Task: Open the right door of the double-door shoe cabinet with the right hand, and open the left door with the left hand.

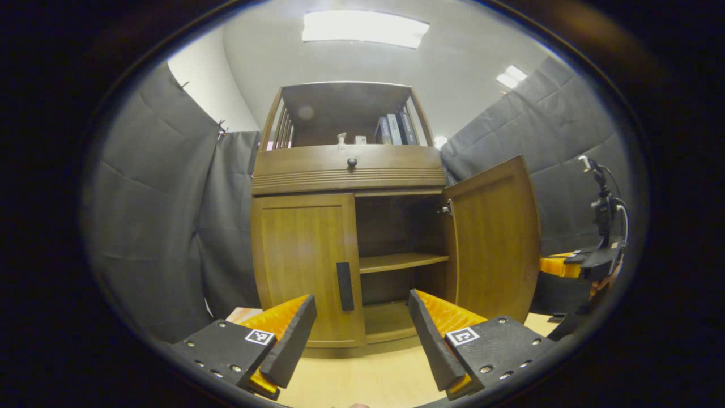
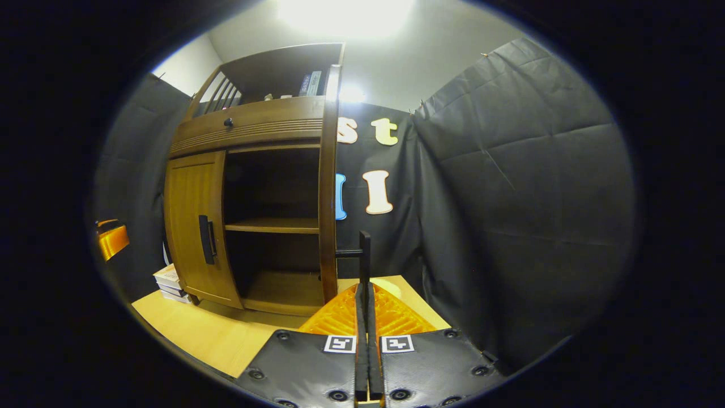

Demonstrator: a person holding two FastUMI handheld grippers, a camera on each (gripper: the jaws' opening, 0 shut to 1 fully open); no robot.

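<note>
The right door (image 1: 491, 238) of the shoe cabinet (image 1: 346, 170) stood wide open with my right claw (image 2: 362, 289) pinching its handle (image 2: 364, 255), while the left door (image 1: 306, 266) was shut and my spread left claw (image 1: 362, 334) waited near its handle (image 1: 344, 286)

A pale wooden table (image 1: 362, 379) spreads across the bottom of the left gripper view, and the shoe cabinet (image 1: 308, 272) stands directly on it, filling the centre of the frame. In the right gripper view, a small stack of books (image 2: 170, 281) lies on the table at lower left, just beside the cabinet's foot (their titles are too small to tell).
</note>
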